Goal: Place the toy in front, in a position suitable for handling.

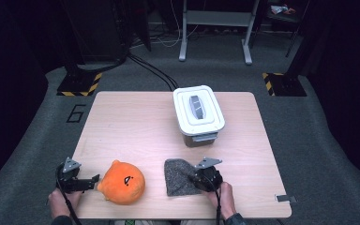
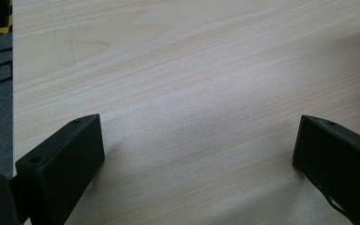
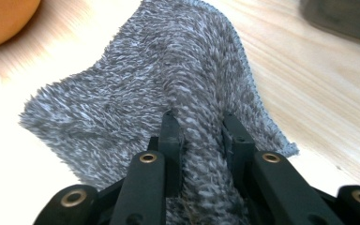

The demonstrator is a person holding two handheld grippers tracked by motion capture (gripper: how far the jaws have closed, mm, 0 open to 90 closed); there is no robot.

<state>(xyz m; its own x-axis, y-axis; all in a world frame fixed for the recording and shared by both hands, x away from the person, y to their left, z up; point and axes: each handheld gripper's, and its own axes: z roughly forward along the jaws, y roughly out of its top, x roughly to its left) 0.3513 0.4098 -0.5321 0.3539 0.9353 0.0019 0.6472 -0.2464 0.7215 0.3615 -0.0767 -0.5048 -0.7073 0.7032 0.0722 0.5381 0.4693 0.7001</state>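
Speckled grey cloth (image 3: pixel 168 75), orange plush (image 1: pixel 122 182)

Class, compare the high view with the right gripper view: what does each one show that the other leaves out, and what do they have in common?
High view alone: the whole table, the white lidded bin's top, the left hand-held gripper beside the orange plush toy's face, and the floor beyond.

Right gripper view alone: the right hand-held gripper from close up, its black jaws pinching a raised fold of fuzzy cloth.

Both share: the grey cloth, part of the orange plush, and the wooden tabletop.
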